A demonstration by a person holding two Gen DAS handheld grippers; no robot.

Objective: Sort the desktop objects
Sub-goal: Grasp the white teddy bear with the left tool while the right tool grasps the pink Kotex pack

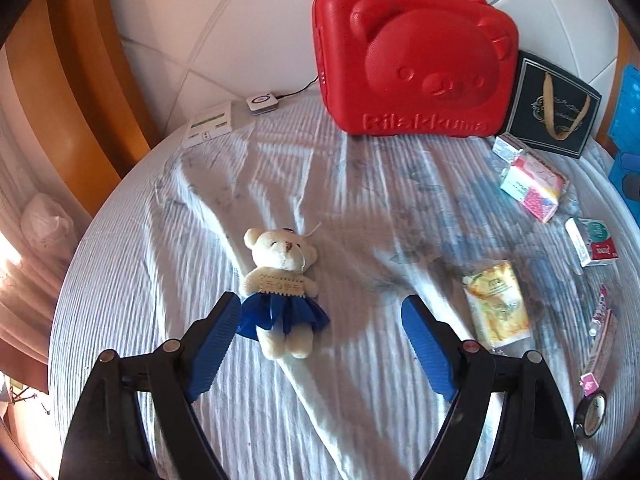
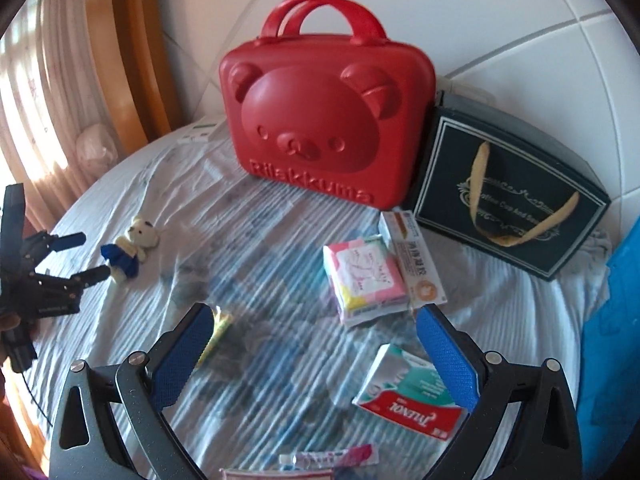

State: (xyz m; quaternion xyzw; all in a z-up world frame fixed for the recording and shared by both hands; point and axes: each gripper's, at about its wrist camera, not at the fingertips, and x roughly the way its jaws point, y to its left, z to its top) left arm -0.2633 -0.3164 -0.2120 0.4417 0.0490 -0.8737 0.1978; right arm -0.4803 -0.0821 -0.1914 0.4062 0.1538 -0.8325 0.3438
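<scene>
A rumpled striped cloth [image 1: 280, 400] covers the table below a white tiled wall [image 2: 500, 20].

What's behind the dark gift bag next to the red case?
Behind the dark gift bag a grey box edge shows above it, against the tiled wall. The bag hides the rest.

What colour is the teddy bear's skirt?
Shiny dark blue. The teddy bear's skirt shows best in the left wrist view.
</scene>
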